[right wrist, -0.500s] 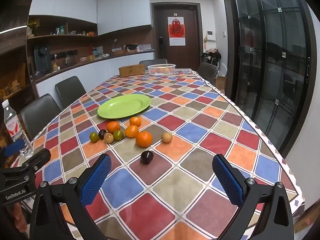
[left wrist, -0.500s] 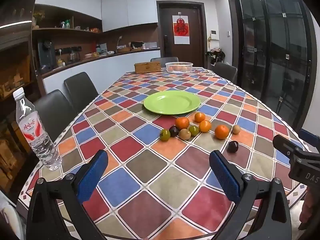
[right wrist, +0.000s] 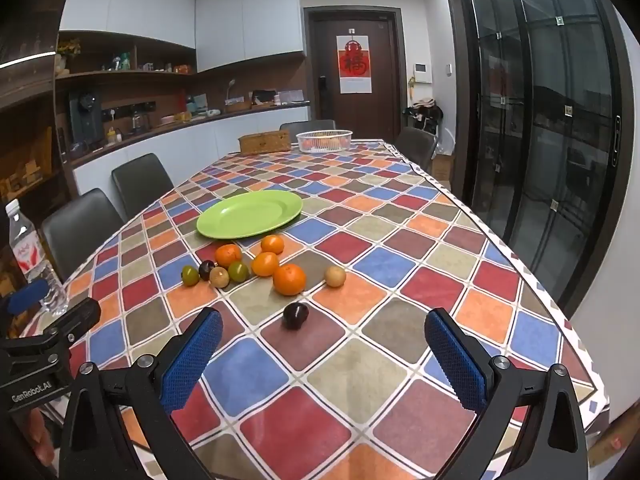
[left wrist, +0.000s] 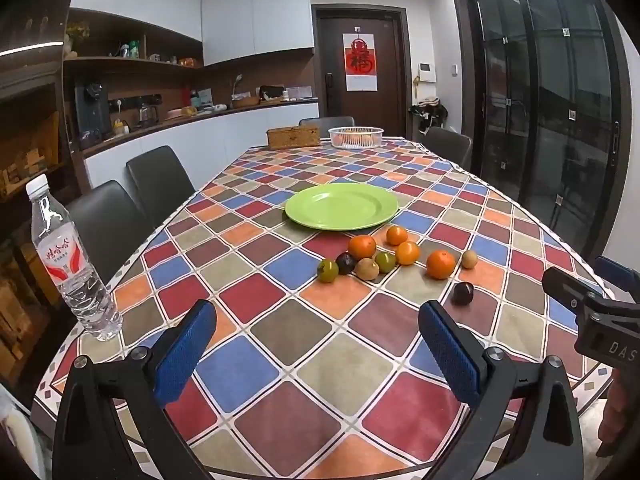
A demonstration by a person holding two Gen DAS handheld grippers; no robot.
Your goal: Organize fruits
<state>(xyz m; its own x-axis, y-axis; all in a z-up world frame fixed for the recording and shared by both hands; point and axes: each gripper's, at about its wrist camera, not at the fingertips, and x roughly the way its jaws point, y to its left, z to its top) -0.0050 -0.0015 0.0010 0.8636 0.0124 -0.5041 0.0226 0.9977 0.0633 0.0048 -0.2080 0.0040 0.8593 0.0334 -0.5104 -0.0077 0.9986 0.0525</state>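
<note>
A green plate (left wrist: pixel 341 205) (right wrist: pixel 249 213) lies empty mid-table. Just in front of it lies a loose cluster of small fruits: several oranges (left wrist: pixel 440 264) (right wrist: pixel 289 279), green ones (left wrist: pixel 327 270) (right wrist: pixel 190 275), tan ones (left wrist: pixel 469 259) (right wrist: pixel 334 276) and a dark one (left wrist: pixel 345 263). A dark plum (left wrist: pixel 462 293) (right wrist: pixel 295 315) lies alone, nearest me. My left gripper (left wrist: pixel 316 354) is open and empty above the near table edge. My right gripper (right wrist: pixel 322 358) is open and empty, the plum just ahead of its gap.
A water bottle (left wrist: pixel 68 264) (right wrist: pixel 30 256) stands at the near left table edge. A white basket (left wrist: pixel 355 137) and a wooden box (left wrist: pixel 293 137) sit at the far end. Dark chairs (left wrist: pixel 106 220) line the left side. Glass doors stand to the right.
Both views have shifted only slightly; the fruits, plate and bottle have not moved and both grippers stay open.
</note>
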